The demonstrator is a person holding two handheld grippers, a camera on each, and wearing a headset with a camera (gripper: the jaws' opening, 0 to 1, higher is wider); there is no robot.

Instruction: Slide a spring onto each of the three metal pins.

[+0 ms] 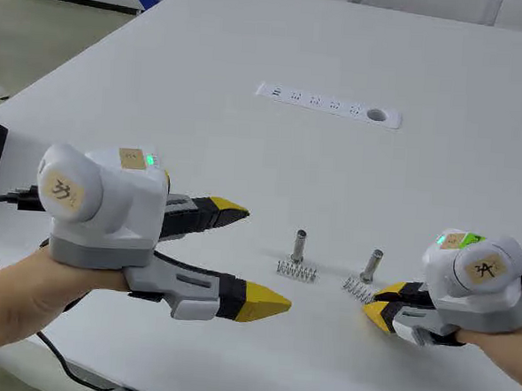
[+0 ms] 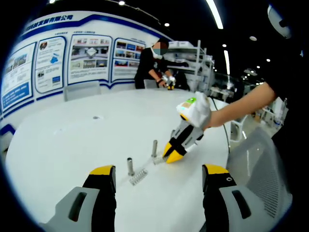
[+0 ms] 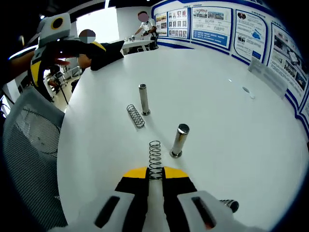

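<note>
Though partly hidden in right hand-held gripper (image 3: 154,175), one spring (image 3: 154,155).

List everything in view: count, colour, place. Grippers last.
pins: 2, silver, upright on the table, one left of the other
free spring: 1, silver, lying at the left pin's base
gripped spring: 1, silver, lying by the right pin, near end between the right gripper's jaws
power strip: 1, white, far side of the table
table: 1, white
wall posters: several, blue and white, background
mesh chair: 1, grey, at the table edge
left gripper: 1, white and grey, yellow tips, open, above the table
right gripper: 1, same colours, shut on the gripped spring
hands: 2, one holding each gripper
</note>
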